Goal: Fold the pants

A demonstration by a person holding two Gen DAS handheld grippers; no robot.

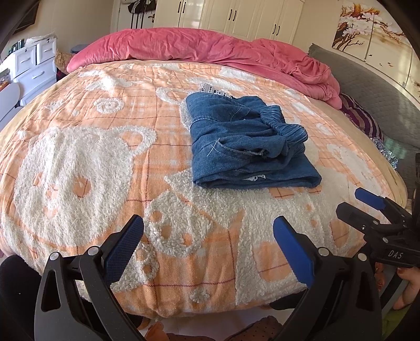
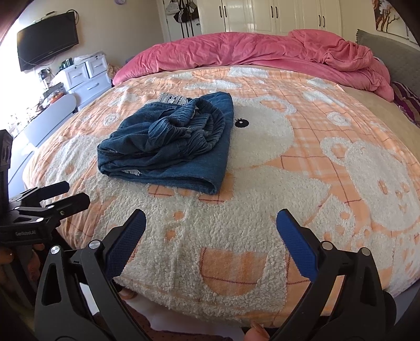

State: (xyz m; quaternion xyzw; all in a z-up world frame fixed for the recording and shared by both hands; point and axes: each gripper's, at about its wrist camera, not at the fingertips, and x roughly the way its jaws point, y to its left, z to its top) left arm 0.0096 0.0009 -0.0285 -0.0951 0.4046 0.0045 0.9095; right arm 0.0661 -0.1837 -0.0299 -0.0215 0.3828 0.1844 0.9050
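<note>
Blue denim pants (image 1: 246, 147) lie folded into a compact bundle on the orange and white bear blanket (image 1: 105, 162), waistband bunched on top. They also show in the right wrist view (image 2: 170, 147), left of centre. My left gripper (image 1: 208, 249) is open and empty above the blanket's near edge, well short of the pants. My right gripper (image 2: 211, 241) is open and empty, also back from the pants. The right gripper shows at the right edge of the left wrist view (image 1: 378, 209); the left gripper shows at the left edge of the right wrist view (image 2: 52, 196).
A crumpled pink duvet (image 1: 210, 49) lies along the far side of the bed. A grey headboard (image 1: 380, 99) stands at the right. White drawers (image 2: 84, 76) and a wall TV (image 2: 47, 39) are at the left. White wardrobes (image 2: 275, 15) line the back wall.
</note>
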